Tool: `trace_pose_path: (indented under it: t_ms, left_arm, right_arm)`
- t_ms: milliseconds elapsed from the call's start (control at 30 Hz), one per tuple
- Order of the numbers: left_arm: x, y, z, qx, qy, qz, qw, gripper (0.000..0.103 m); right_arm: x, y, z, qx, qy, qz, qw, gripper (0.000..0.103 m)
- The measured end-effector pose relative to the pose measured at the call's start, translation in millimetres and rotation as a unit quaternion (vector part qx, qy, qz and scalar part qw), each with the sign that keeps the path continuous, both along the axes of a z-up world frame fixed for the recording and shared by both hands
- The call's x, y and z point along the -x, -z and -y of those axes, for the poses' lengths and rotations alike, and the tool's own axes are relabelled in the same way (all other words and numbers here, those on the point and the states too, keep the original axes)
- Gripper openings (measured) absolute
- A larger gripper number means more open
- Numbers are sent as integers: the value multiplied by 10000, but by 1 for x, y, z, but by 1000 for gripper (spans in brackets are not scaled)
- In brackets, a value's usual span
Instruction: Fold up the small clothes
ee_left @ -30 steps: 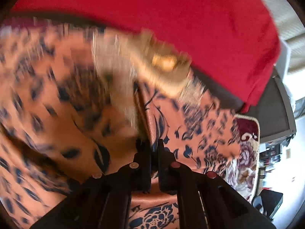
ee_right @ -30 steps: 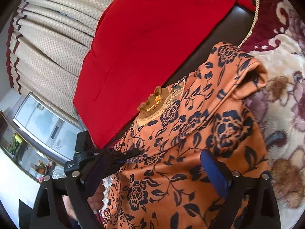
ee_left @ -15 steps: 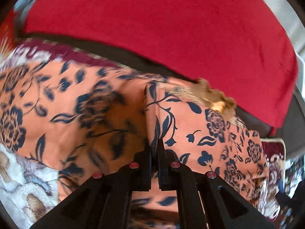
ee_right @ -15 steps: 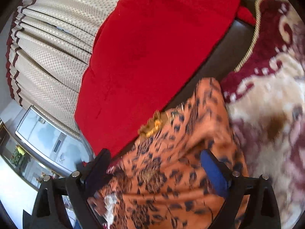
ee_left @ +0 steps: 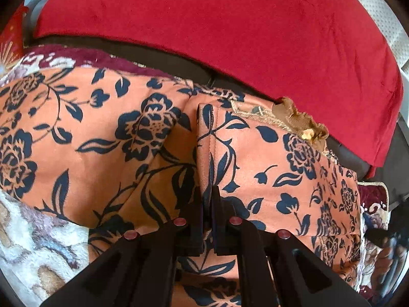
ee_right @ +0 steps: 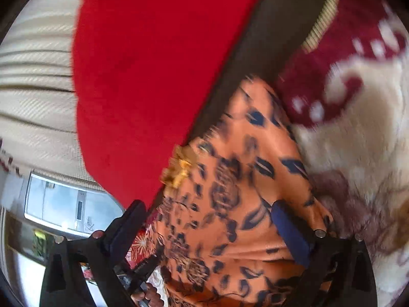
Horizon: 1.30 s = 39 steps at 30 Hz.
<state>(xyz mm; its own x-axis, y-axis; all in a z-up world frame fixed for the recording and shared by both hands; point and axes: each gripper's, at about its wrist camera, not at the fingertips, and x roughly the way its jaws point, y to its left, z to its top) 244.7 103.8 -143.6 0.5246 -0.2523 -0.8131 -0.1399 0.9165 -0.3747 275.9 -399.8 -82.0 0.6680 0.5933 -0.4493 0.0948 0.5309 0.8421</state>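
Note:
An orange garment with dark blue flowers [ee_left: 102,138] lies spread on a floral blanket. Its sleeve cuff [ee_left: 212,138] is folded in over the body. My left gripper [ee_left: 207,199] is shut on the hemmed edge of that sleeve. A gold ruffled collar [ee_left: 301,125] shows at the garment's top right. In the blurred right wrist view the same garment [ee_right: 230,204] fills the lower middle, with the collar [ee_right: 180,166] at its top. My right gripper [ee_right: 204,222] is open above the cloth, holding nothing.
A red cloth [ee_left: 230,25] drapes over the dark sofa back [ee_left: 179,66] behind the garment. The cream and maroon floral blanket [ee_right: 358,102] lies under it. Cream curtains [ee_right: 33,76] and a window [ee_right: 64,204] stand at the left.
My left gripper has carried the sleeve in across the garment, which now lies flatter. My right gripper has swung closer over the garment and stays open.

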Motion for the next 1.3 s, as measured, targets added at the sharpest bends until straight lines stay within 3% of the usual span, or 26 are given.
trace_pose_path:
  t_ms: [133, 233, 300, 367, 433, 500, 600, 667, 733, 800, 967, 1100, 1133, 1200, 1233, 1300]
  left_arm:
    - [-1, 2, 4, -133, 47, -18, 9999, 7]
    - [1, -3, 0, -54, 115, -23, 9999, 9]
    - [11, -15, -11, -68, 98, 65, 9999, 26]
    - [26, -29, -28, 82, -12, 265, 9996, 67]
    - [53, -47, -62, 343, -294, 762, 9961, 77]
    - [79, -60, -104, 453, -687, 1126, 9902, 77]
    - [116, -66, -185, 798, -1619, 1404, 9735, 77]
    - [141, -57, -241, 1159, -2437, 1477, 9515, 77]
    - [163, -40, -291, 1606, -3261, 1449, 9202, 77]
    - [173, -23, -326, 1896, -3738, 1308, 8985, 76]
    - [184, 3, -366, 2168, -4357, 1320, 8636, 76]
    - [174, 5, -378, 2062, -4414, 1258, 8642, 76]
    - [170, 7, -381, 1977, -4473, 1227, 8636, 71]
    - [166, 13, -392, 1838, -4702, 939, 8581, 32]
    - [163, 18, -396, 1760, -4774, 650, 8585, 5]
    - [162, 21, -401, 1806, -4715, 543, 8614, 4]
  right_arm:
    - [-25, -10, 2, 68, 26, 112, 9999, 102]
    - [-59, 24, 8, 494, 63, -696, 9963, 102]
    - [-52, 9, 2, 617, 107, -393, 9973, 102]
    - [-33, -12, -12, 921, 17, -50, 9957, 102]
    - [-3, -29, -35, 1301, -151, 384, 9906, 102]
    - [33, -33, -63, 1713, -430, 671, 9820, 102]
    - [81, -23, -93, 2154, -699, 874, 9701, 102]
    - [103, -11, -107, 2290, -791, 822, 9667, 102]
    - [117, 2, -119, 2322, -827, 701, 9666, 102]
    - [127, 7, -123, 2292, -842, 648, 9676, 102]
    - [141, 2, -135, 2391, -892, 655, 9647, 102]
    - [143, -5, -140, 2516, -894, 682, 9613, 102]
    - [143, -6, -141, 2576, -883, 678, 9598, 102]
    - [145, -7, -139, 2596, -870, 671, 9594, 102]
    - [145, -6, -138, 2572, -854, 657, 9603, 102]
    - [147, -5, -133, 2509, -788, 637, 9627, 102]
